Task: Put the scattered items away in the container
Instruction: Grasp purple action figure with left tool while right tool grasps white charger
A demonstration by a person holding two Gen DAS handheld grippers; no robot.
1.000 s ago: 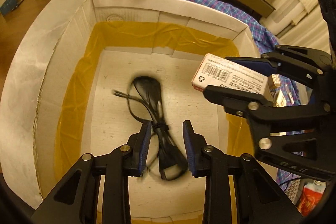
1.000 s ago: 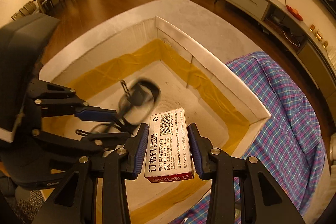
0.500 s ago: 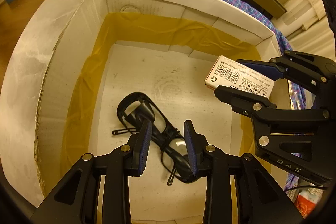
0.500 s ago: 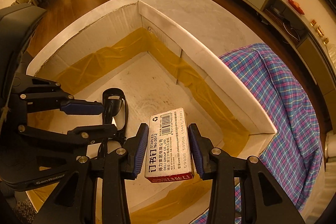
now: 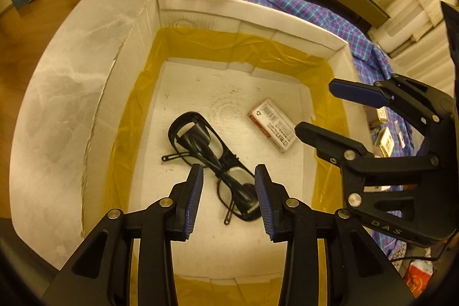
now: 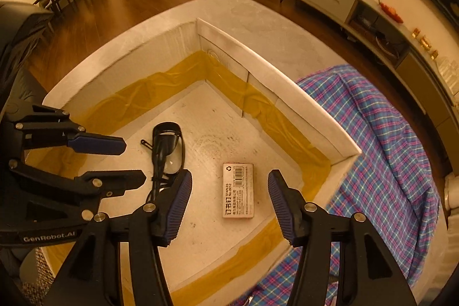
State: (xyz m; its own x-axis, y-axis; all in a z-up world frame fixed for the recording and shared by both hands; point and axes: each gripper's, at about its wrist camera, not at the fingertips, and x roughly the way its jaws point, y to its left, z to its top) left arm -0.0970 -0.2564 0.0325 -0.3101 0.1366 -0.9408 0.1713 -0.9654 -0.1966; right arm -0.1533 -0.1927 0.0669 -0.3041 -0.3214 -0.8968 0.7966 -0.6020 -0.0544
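Item: white cardboard box [image 5: 252, 19], yellow tape round its inner walls, standing on the bench [image 5: 71, 70]; landmark for all below. On the box floor: black glasses [image 5: 212, 159], arms folded; staples box [image 6: 238, 189] lying flat, label up, just beside them (apart, not touching). My left gripper [image 5: 229, 201] above the box, fingers opening, nothing between them; my right gripper [image 6: 228, 204] likewise, fingers widening, empty. Plaid cloth [image 6: 387, 151] beside the box's outer wall.
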